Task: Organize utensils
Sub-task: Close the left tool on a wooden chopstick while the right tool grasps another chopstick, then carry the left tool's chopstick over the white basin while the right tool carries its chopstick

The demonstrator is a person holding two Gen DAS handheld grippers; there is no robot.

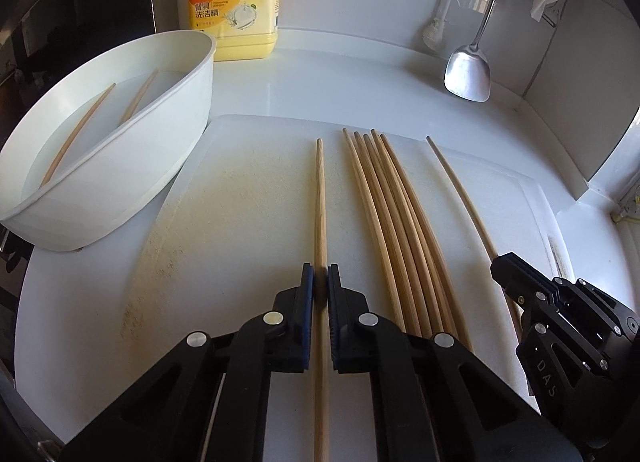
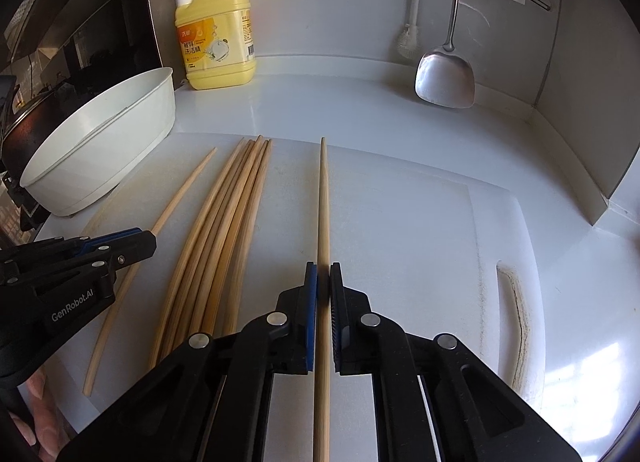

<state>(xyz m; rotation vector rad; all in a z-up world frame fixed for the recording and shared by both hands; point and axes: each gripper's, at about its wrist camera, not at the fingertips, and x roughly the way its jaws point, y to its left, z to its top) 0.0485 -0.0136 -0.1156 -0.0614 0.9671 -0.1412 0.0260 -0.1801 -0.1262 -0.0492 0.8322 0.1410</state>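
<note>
Several wooden chopsticks lie in a bundle (image 1: 394, 230) on a white cutting board (image 1: 240, 190); the bundle also shows in the right wrist view (image 2: 224, 230). My left gripper (image 1: 320, 274) is shut on a single chopstick (image 1: 320, 198) left of the bundle, low over the board. My right gripper (image 2: 323, 272) is shut on another single chopstick (image 2: 323, 202) right of the bundle. In the left wrist view the right gripper (image 1: 560, 314) is at the right, over that chopstick (image 1: 460, 190). Two chopsticks (image 1: 80, 134) lie in the white tub (image 1: 132, 182).
A yellow dish soap jug (image 1: 234, 2) stands at the back by the wall. A steel spatula (image 1: 468, 74) and a bottle brush (image 1: 434, 32) hang at the back right. A dark stove area (image 2: 60, 42) lies at the left. The cutting board's handle slot (image 2: 520, 322) is at the right.
</note>
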